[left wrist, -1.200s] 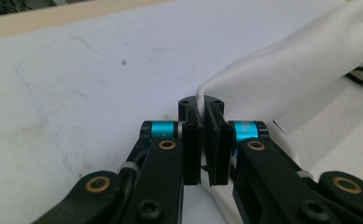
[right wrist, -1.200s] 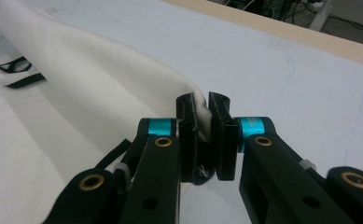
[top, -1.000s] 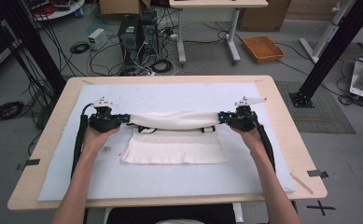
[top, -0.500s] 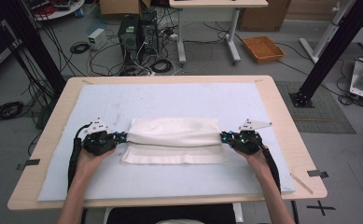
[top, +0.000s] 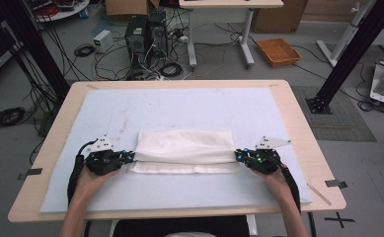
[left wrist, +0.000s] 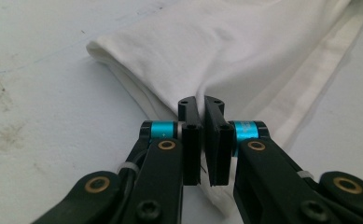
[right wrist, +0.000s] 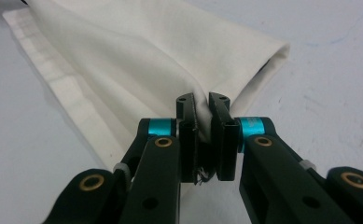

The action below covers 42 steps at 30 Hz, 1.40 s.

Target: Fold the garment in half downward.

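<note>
1. A white cloth (top: 184, 150) is being folded on the pale mat (top: 179, 106) that covers the desk (top: 298, 118). The cloth lies in the half of the mat nearer the person, roughly midway between the mat's side edges.

2. The left tongs (top: 128, 159) are clamped on the cloth's left end, and the right tongs (top: 240, 156) are clamped on its right end. In each case fabric is pinched between nearly closed jaws.

3. A top layer is seen laid over the layer beneath. Its leading edge stops short of the lower layer's near hem, so a narrow strip of the lower layer shows on the person's side.

4. The fold is judged to be nearly complete. What appears to be left is the release of both ends and perhaps a further fold, though that cannot be decided from the cloth's shape alone.

5. From the high view, the whole outline of the cloth and its place on the mat are given, along with both hands (top: 93, 177) at its ends.

6. From the left gripper view, the rounded fold line and the stitched hem are made plain, and the fabric is seen bunched where it enters the left tongs (left wrist: 202, 105).

7. From the right gripper view, the same pinch is shown at the right tongs (right wrist: 202, 100), with a few loose threads between the jaws lower down.
</note>
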{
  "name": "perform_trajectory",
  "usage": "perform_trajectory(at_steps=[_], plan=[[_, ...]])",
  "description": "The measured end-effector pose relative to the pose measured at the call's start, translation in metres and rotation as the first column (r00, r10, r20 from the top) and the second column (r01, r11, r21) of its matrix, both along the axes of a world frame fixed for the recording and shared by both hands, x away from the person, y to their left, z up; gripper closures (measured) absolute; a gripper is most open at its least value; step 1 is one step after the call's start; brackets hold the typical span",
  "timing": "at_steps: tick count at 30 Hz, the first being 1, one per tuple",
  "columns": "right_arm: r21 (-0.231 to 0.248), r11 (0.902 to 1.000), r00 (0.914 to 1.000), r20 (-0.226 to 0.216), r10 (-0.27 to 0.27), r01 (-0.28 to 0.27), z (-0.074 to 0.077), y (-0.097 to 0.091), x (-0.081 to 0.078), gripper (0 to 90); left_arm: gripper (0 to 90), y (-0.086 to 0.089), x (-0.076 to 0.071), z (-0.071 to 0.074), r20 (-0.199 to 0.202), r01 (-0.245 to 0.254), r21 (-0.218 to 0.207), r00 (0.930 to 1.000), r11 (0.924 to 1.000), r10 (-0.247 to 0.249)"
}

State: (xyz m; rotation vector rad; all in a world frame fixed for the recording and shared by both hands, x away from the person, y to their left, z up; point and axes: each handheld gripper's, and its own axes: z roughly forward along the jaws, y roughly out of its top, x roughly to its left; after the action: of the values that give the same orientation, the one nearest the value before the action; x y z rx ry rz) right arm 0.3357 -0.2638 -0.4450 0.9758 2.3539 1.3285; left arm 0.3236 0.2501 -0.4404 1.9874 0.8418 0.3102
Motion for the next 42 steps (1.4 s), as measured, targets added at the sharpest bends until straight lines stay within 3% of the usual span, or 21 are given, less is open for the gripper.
perform_trajectory(at_steps=[7,10,12,14,17,20,22,24,26,28,30,35,42], plan=[[-0.024,0.9994,0.9989,-0.04,0.024,-0.025,-0.004,-0.001,-0.007,77.7,84.0,0.002,-0.007,-0.003,-0.056,0.059,0.034,0.9968,0.9976,-0.058],[-0.016,0.9995,0.9982,-0.054,0.027,-0.028,-0.003,-0.004,-0.012,70.4,77.2,0.008,-0.009,0.003,-0.07,0.068,0.001,0.9952,0.9977,-0.068],[0.017,0.9998,0.9989,-0.044,0.012,-0.012,0.001,-0.008,-0.016,66.9,73.0,0.013,-0.011,0.009,-0.057,0.059,-0.054,0.9965,0.9968,-0.062],[0.088,0.996,0.9995,-0.03,-0.008,0.01,0.008,-0.01,-0.02,63.2,67.7,0.014,-0.011,0.013,-0.053,0.012,-0.103,0.9984,0.9946,-0.018],[0.141,0.9894,0.9994,-0.006,-0.036,0.036,0.017,-0.008,-0.021,63.1,64.0,0.007,-0.01,0.015,-0.028,-0.054,-0.081,0.9983,0.9952,0.052],[0.105,0.9935,0.999,-0.012,-0.042,0.043,0.015,0.002,-0.017,62.5,63.1,-0.003,-0.008,0.01,-0.045,-0.07,-0.035,0.9967,0.997,0.068],[0.053,0.9974,0.9985,-0.027,-0.047,0.049,0.009,0.01,-0.015,60.9,62.3,-0.008,-0.007,0.006,-0.067,-0.073,0.0,0.9951,0.9973,0.073],[0.001,0.9984,0.9978,-0.033,-0.057,0.057,0.004,0.016,-0.015,59.9,62.3,-0.009,-0.006,0.002,-0.082,-0.081,0.01,0.9933,0.9967,0.081],[-0.027,0.9975,0.9971,-0.037,-0.067,0.066,0.0,0.018,-0.015,68.1,69.3,-0.01,-0.006,-0.001,-0.087,-0.083,0.022,0.9926,0.9963,0.085],[-0.034,0.9983,0.9983,-0.033,-0.048,0.047,-0.004,0.02,-0.015,78.8,83.1,-0.009,-0.007,-0.003,-0.084,-0.074,0.002,0.9937,0.9972,0.074],[-0.027,0.999,0.9987,-0.035,-0.036,0.035,-0.004,0.019,-0.015,86.7,85.8,-0.007,-0.008,-0.001,-0.076,-0.067,0.008,0.9948,0.9977,0.068],[0.008,0.9996,0.999,-0.034,-0.028,0.029,-0.001,0.013,-0.019,88.6,86.3,-0.001,-0.014,0.005,-0.065,-0.01,0.016,0.9978,0.9998,0.011],[-0.005,0.9999,0.9972,-0.075,0.009,-0.009,-0.004,0.005,-0.023,88.7,86.3,0.002,-0.015,-0.003,-0.128,0.076,0.037,0.9892,0.9964,-0.071]])
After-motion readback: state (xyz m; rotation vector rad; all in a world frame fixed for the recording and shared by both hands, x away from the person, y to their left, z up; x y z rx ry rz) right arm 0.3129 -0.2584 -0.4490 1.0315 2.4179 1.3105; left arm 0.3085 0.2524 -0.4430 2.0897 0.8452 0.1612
